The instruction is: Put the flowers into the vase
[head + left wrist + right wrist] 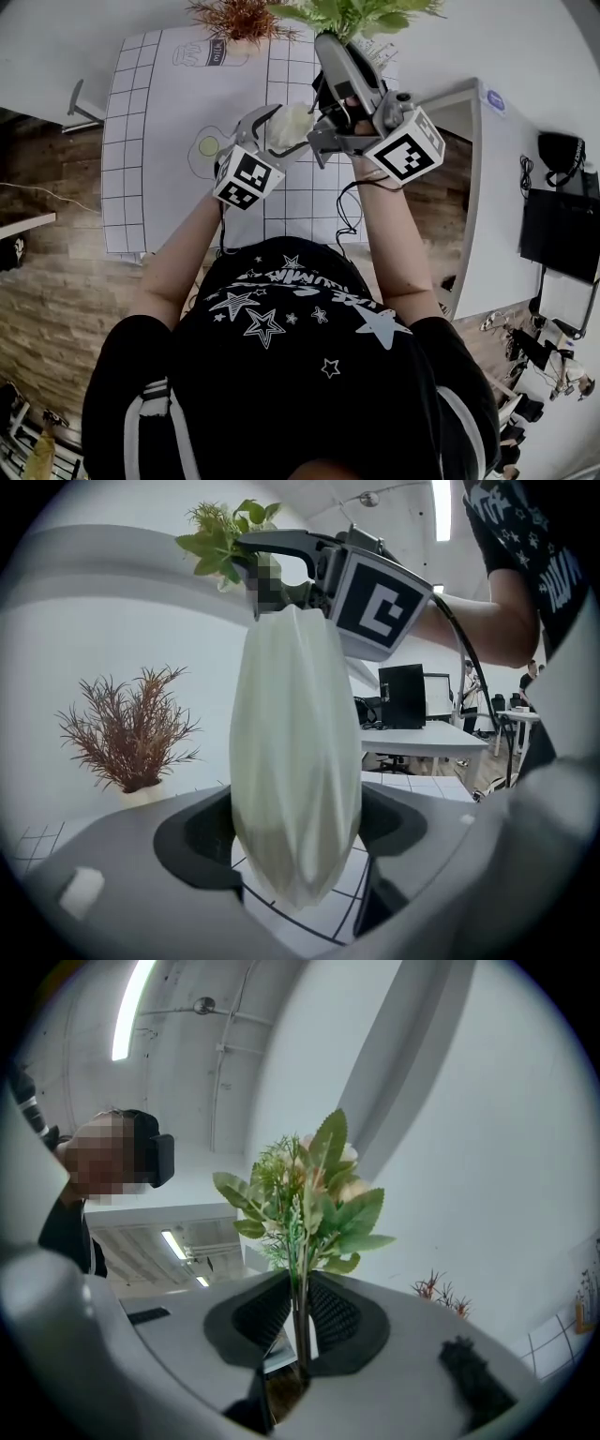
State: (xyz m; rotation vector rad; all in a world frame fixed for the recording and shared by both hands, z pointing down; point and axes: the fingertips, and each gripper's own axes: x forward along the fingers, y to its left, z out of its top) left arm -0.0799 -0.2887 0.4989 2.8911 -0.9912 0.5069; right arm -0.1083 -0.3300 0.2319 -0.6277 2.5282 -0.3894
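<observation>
Head view looks down on a person in a black T-shirt (pixel 281 328) printed with white stars and an arch of lettering too warped to read. The left gripper (pixel 277 133) has its jaws spread wide around the white faceted vase (pixel 294 120) and pressed against its lower body, carrying it clear of the table (pixel 66 56). In the right gripper view the jaws are drawn almost together, pinching the thin stems of the flowers (pixel 309 1199), a bunch of green leaves with a few pale blossoms standing above the pads. The left gripper view shows the right gripper (pixel 281 547) holding that bunch just over the vase mouth; whether the stems enter it cannot be told. A gridded white mat (pixel 150 141) on the table carries drawings: a fried egg (pixel 208 145) and a bottle (pixel 208 53) with a word that looks like "Milk". A reddish-brown plant (pixel 129 728) stands in a white pot at the far edge.
</observation>
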